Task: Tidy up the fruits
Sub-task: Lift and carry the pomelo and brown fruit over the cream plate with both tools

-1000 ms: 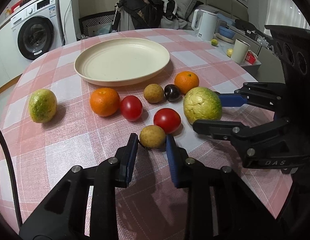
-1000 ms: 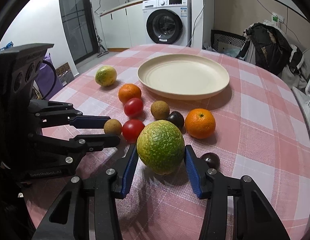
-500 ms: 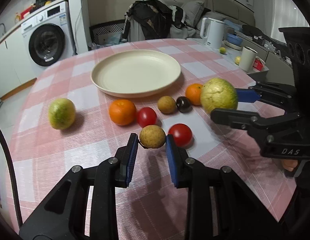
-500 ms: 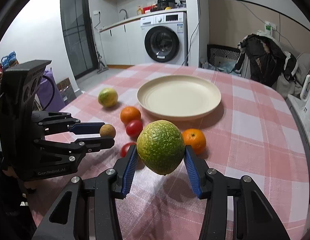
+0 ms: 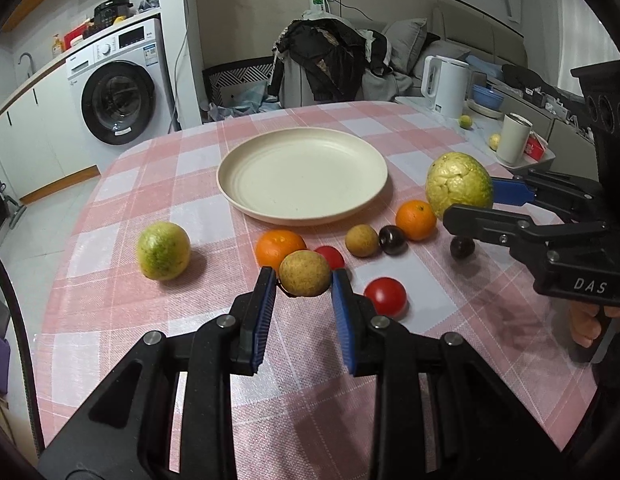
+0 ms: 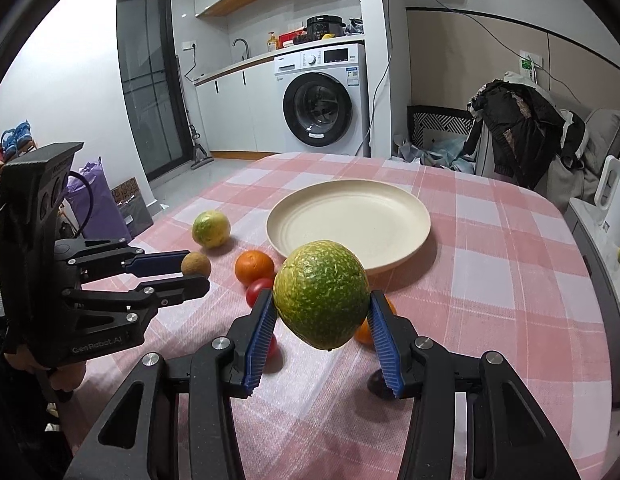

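- Plate [image 5: 265,208]: centre of table [image 5: 149,320], nothing on it.
- Row of fruit in front of plate, left to right in left-wrist view: lime [image 5: 163,250], orange [image 5: 277,245], tomato [image 5: 330,255], small round fruit [image 5: 361,240], plum [image 5: 392,234], second orange [image 5: 416,219].
- Second tomato [image 5: 385,296]: nearer than row, apart from it.
- Second plum [image 5: 462,247]: right of row.
- Longan [image 5: 305,273]: off table, between left gripper [image 5: 303,280] fingers.
- Large rough citrus [image 6: 321,294]: off table, between right gripper [image 6: 321,320] fingers.
- Washing machine [image 5: 117,88]: behind table, left.
- Kettle [image 5: 448,86]: behind table, right.
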Demonstrator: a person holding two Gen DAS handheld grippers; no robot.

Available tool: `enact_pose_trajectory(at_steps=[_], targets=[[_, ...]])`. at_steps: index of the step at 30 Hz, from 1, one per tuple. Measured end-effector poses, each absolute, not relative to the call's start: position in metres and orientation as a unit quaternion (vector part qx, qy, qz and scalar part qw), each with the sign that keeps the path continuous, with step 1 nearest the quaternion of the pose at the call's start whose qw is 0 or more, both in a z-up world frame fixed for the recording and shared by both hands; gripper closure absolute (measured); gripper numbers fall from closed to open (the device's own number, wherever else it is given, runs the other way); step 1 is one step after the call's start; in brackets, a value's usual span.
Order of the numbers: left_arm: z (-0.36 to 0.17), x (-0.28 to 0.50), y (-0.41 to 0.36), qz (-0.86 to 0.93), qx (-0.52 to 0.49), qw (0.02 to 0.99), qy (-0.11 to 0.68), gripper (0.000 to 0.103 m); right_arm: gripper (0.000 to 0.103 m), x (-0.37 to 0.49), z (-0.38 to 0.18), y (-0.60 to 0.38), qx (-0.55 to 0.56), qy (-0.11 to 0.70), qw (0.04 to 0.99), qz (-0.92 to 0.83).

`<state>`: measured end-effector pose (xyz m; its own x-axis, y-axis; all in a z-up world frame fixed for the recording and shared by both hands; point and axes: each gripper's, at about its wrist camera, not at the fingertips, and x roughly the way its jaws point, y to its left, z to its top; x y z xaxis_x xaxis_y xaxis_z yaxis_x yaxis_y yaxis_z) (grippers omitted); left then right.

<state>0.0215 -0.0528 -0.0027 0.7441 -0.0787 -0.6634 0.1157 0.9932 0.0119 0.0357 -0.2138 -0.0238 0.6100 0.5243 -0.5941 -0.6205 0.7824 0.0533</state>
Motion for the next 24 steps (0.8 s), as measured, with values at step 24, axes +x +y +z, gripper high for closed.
enact_pose_trajectory(at_steps=[24], targets=[[0.010, 0.063, -0.049, -0.042, 0.019, 0.939, 0.341, 0.077, 0.055, 0.077, -0.005, -0.198, -0.059, 0.310, 0.896, 0.312]])
